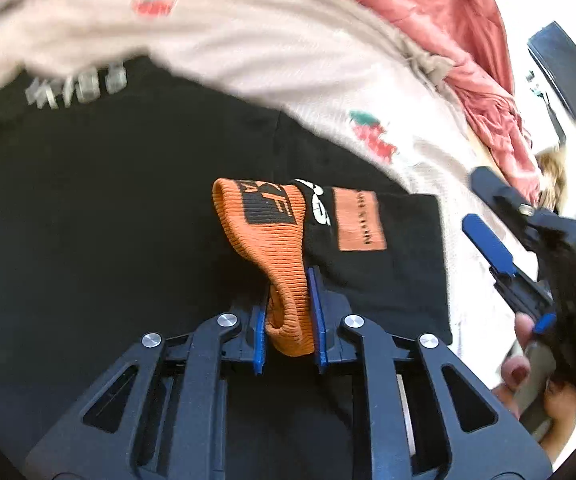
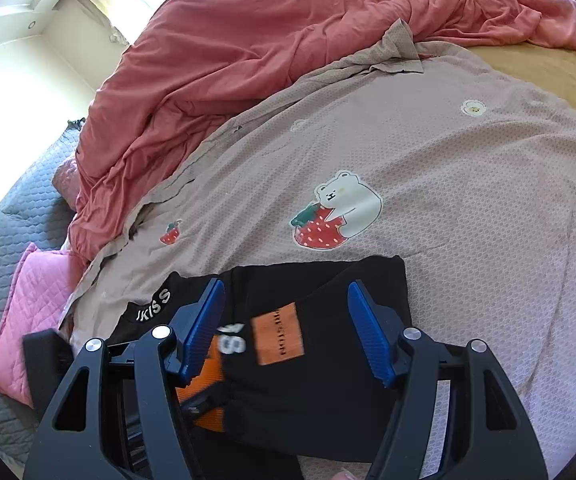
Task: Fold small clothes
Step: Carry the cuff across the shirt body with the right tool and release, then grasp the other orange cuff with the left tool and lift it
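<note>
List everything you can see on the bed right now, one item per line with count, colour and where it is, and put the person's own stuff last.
black garment: one, black with an orange patch and white digits, on the beige sheet, nearest the cameras
orange cuff: one, orange ribbed knit with black lettering, part of the garment, lifted
beige sheet: one, beige with bear and strawberry prints, spread over the bed
red blanket: one, red, bunched behind the sheet
pink quilted pad: one, pink, left edge
left hand-held gripper: one, black with blue pads, shut on the orange cuff
right hand-held gripper: one, black with blue pads, open above the garment
hand: one, holding the right gripper
</note>
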### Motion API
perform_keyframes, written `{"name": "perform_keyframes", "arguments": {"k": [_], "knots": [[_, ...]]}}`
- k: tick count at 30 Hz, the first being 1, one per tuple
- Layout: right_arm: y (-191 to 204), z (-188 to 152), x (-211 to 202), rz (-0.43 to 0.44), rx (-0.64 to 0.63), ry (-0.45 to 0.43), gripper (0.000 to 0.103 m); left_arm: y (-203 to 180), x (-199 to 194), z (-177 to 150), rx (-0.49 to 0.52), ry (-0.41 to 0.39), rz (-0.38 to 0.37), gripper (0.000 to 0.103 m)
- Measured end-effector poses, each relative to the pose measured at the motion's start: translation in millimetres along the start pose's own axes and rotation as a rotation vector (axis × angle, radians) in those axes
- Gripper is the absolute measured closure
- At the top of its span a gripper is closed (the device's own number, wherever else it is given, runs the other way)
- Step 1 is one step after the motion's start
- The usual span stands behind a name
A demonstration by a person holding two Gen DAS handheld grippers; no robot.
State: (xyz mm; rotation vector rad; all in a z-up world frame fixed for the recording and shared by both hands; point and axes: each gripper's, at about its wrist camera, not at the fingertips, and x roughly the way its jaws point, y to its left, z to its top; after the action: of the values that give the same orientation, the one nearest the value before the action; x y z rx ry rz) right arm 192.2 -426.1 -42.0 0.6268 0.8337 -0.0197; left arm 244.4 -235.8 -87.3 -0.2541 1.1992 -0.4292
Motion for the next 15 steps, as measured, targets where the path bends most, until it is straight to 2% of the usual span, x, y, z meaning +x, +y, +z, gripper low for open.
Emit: {"name": "perform_keyframes", "arguments": {"k": [4, 9, 15], "knots": [[0, 0, -1, -0.003, -0.001, -0.006, 0.040, 15, -43, 8, 0.007, -0.128, 0.013, 0.092], [0, -1, 1, -0.005, -0.004, -0.001, 0.040, 54, -104, 16, -0.008, -0.285, 0.083, 0.092], [2, -2, 2, -0.010, -0.011, -0.005, 0.040, 109, -154, 12, -0.065, -0.373, 0.190, 0.092]]}}
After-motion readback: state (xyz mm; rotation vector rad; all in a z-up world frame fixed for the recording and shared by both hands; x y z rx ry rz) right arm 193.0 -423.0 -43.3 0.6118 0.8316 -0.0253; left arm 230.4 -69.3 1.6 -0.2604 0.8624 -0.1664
